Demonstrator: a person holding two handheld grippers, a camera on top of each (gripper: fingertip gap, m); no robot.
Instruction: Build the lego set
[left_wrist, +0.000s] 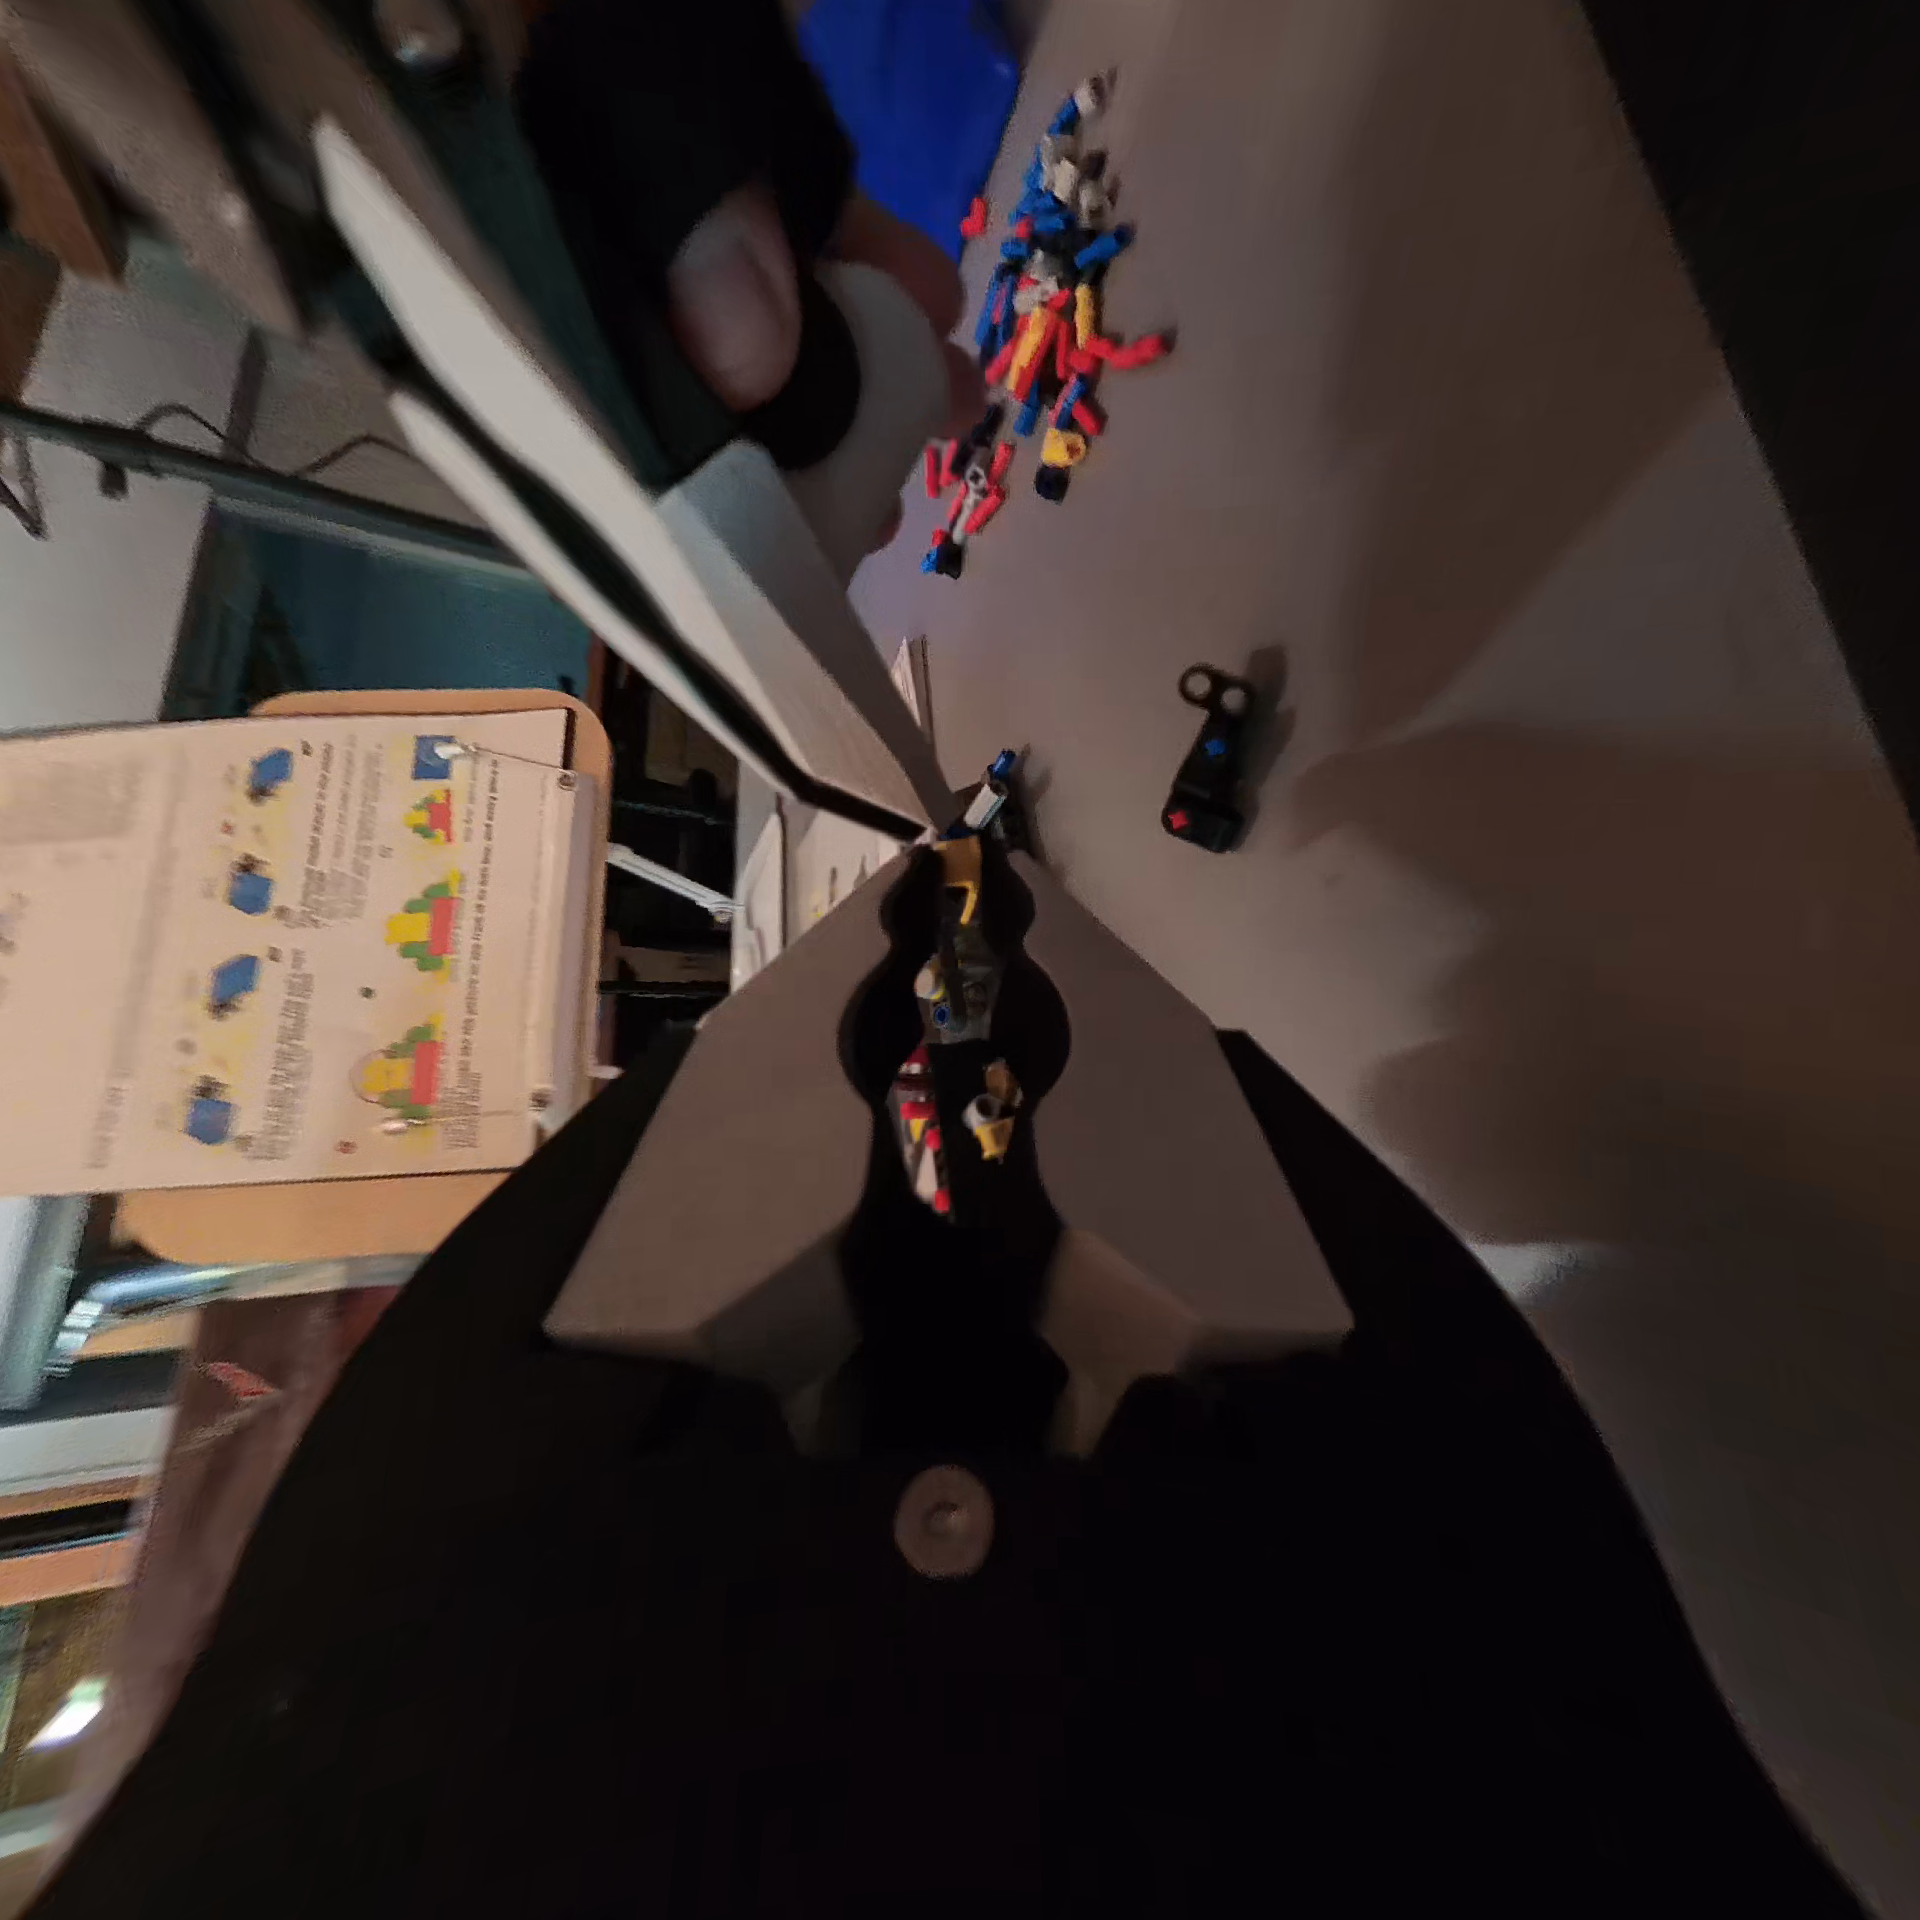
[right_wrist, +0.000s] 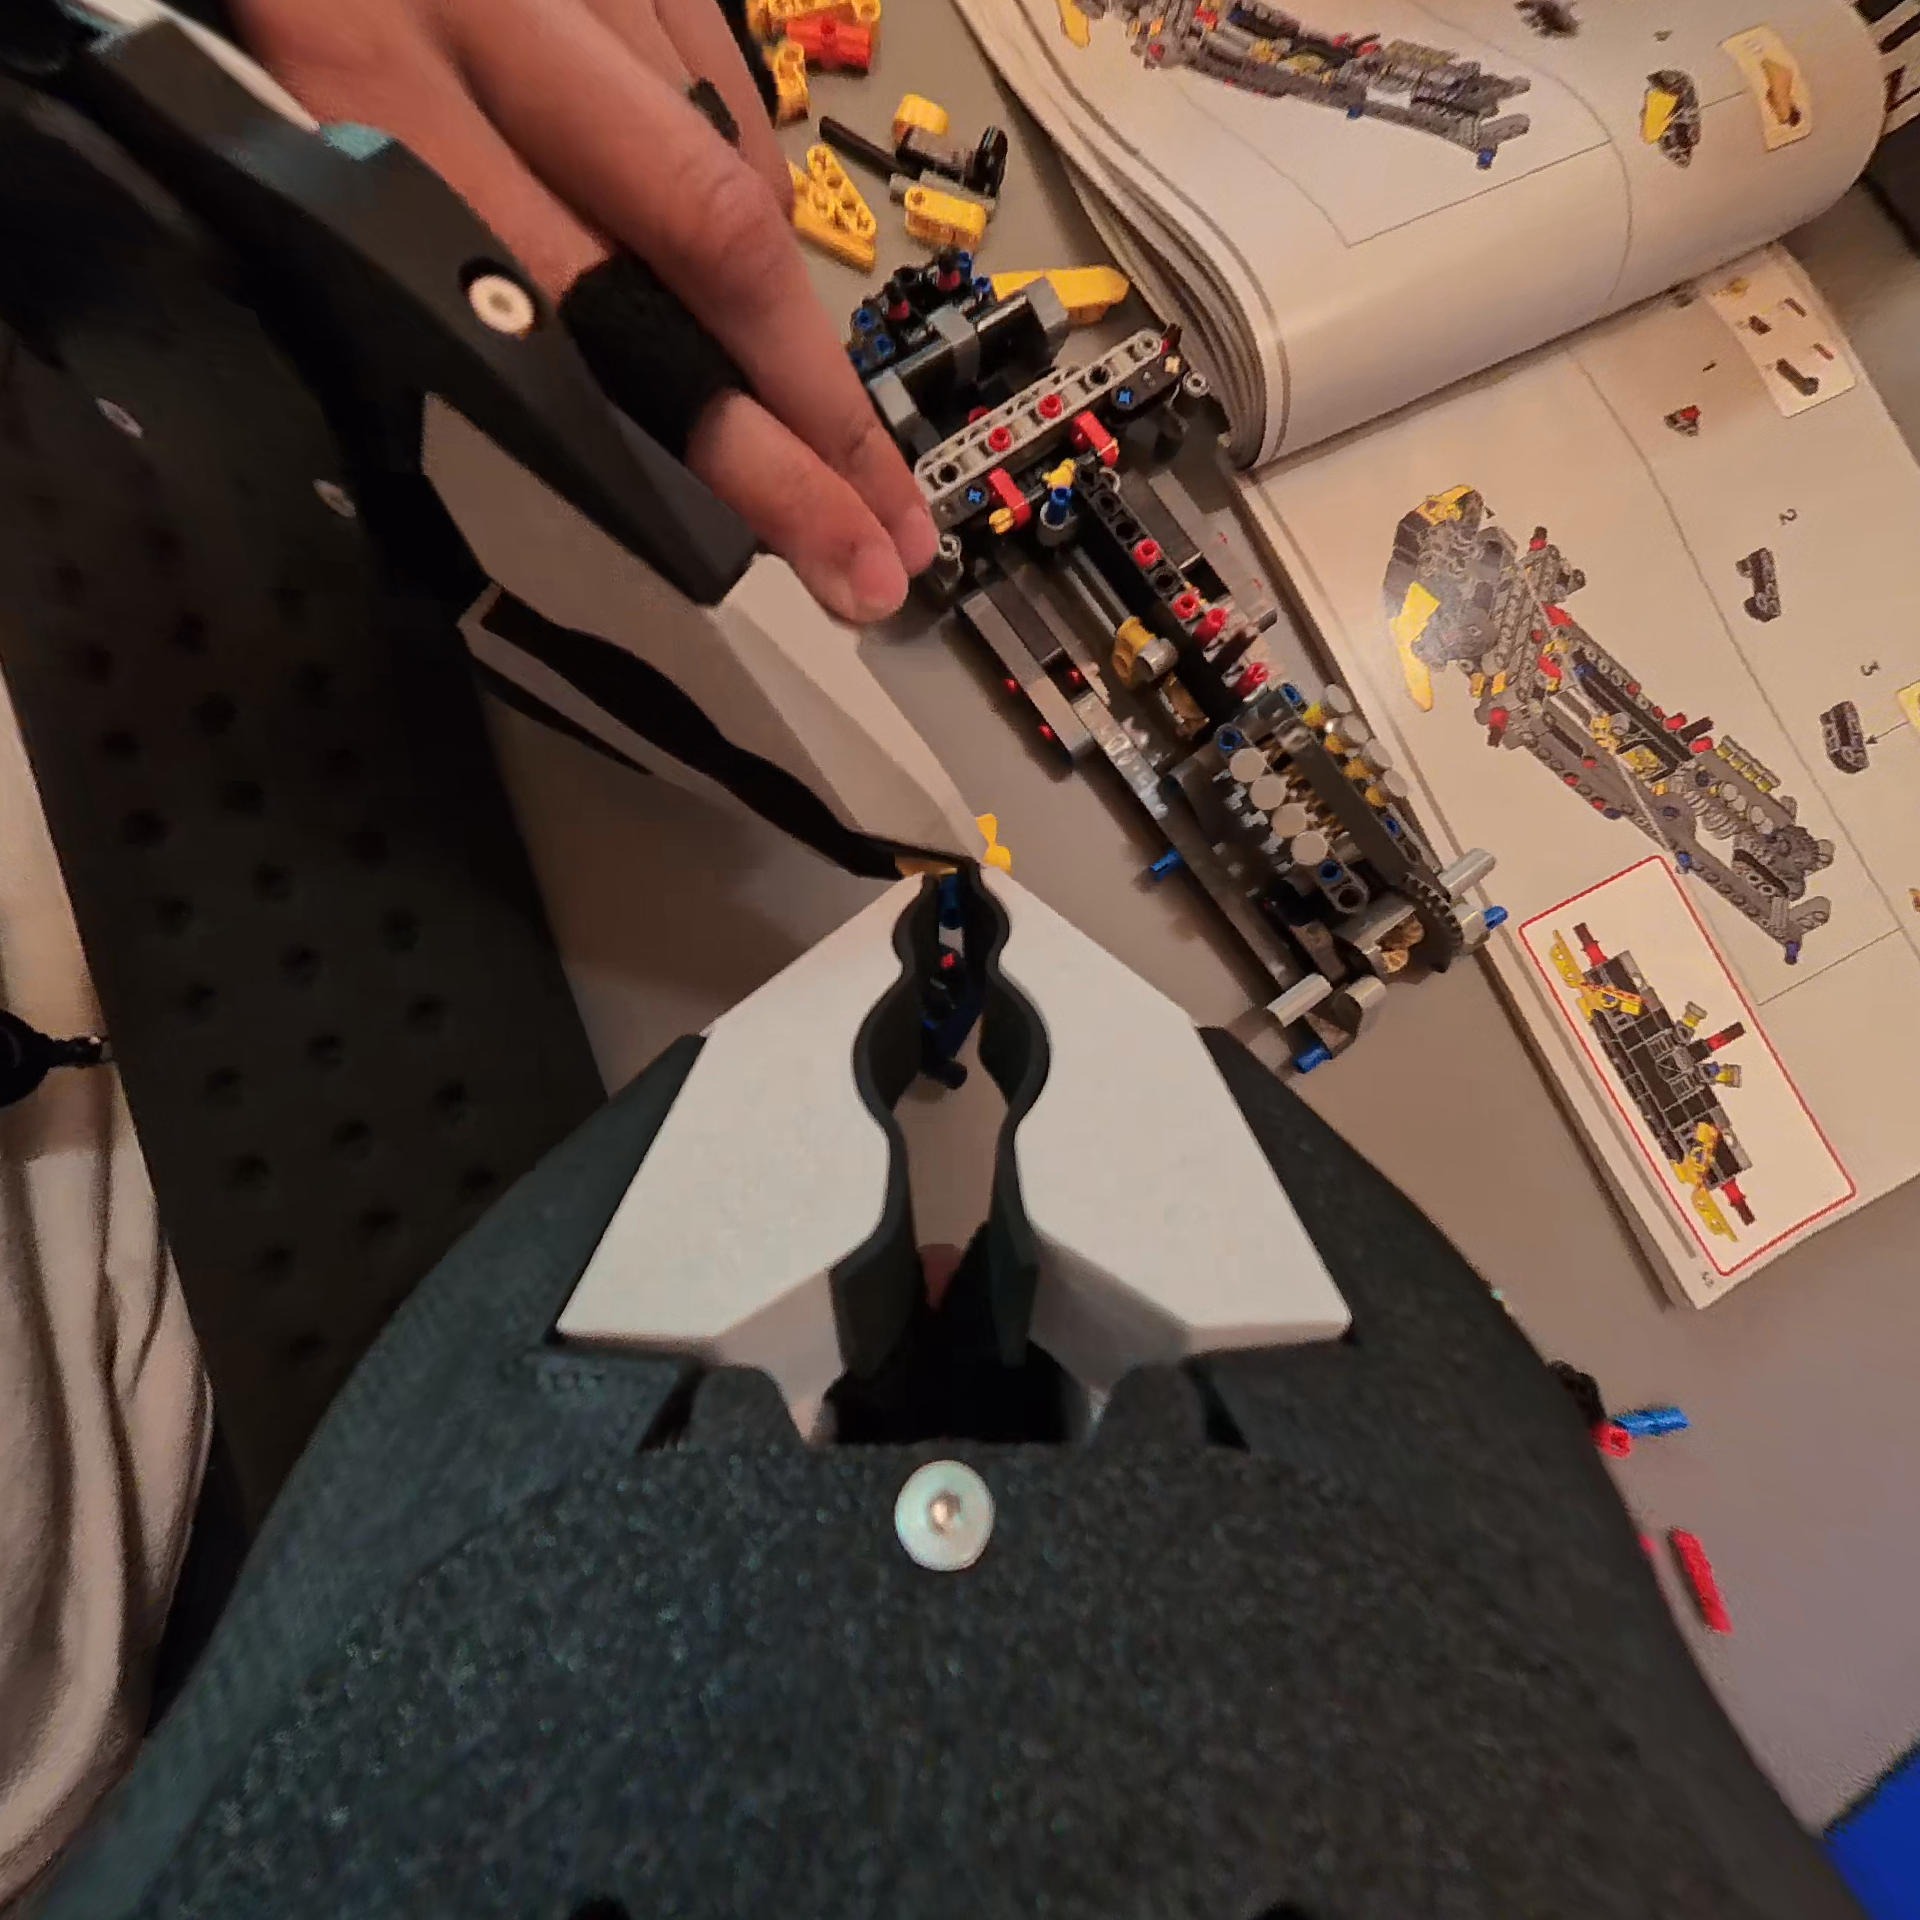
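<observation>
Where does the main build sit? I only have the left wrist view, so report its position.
Observer: The partly built model lies on the table right beside the open instruction book, beyond both grippers' tips.
Operator: Tell me what the right gripper holds.
Observer: The right gripper is shut on a small blue part, tip to tip with the left gripper, which pinches a yellow part.
Operator: Find me spare yellow pieces.
Observer: Loose yellow pieces lie on the table past the model's far end.
</observation>
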